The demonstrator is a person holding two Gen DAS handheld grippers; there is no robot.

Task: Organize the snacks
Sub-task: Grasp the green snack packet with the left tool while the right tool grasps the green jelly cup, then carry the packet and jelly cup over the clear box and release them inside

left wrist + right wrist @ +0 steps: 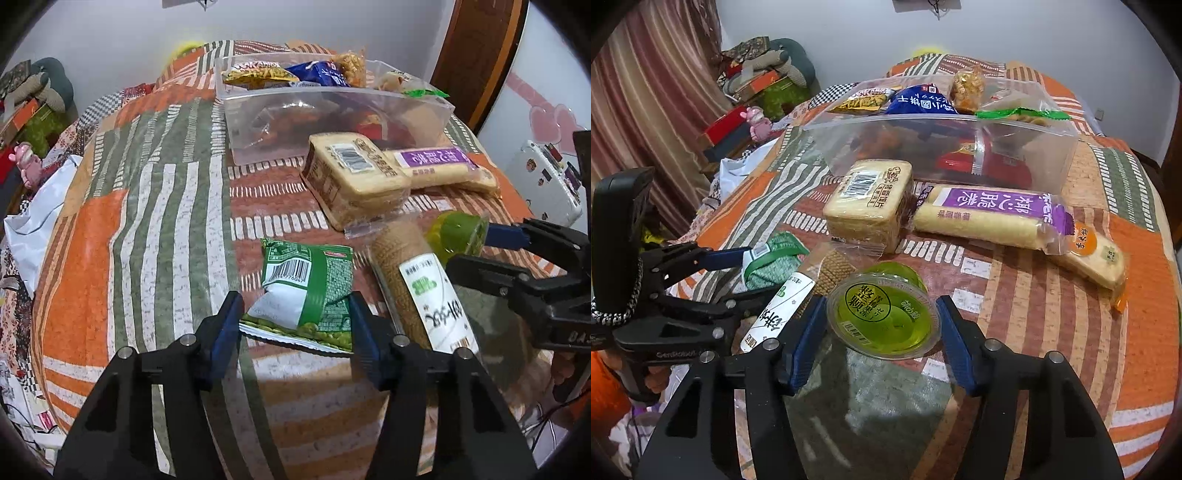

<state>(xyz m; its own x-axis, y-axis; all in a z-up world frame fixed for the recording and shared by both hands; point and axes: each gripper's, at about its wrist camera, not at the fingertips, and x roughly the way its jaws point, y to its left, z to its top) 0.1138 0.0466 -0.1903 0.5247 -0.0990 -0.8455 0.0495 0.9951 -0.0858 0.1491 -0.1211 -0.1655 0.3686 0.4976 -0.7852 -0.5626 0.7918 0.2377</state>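
A green pea snack packet [308, 291] lies on the patterned bedspread between my left gripper's [295, 317] open blue pads, which touch or nearly touch its sides. A green jelly cup [884, 312] sits between my right gripper's [882, 325] open pads, close to both. The clear plastic bin [1052, 162] at the back holds several snacks. A brown biscuit tube [417, 284] lies between the two grippers. A block of cake slices [868, 203] and a purple-labelled wafer pack [990, 214] lie in front of the bin. The packet also shows in the right wrist view [775, 262].
An orange-labelled cracker pack [1097, 254] lies at the right. The bedspread [147, 221] drops off at the left, with clutter and boxes [746, 92] beyond. A white case [546, 181] stands off the right side.
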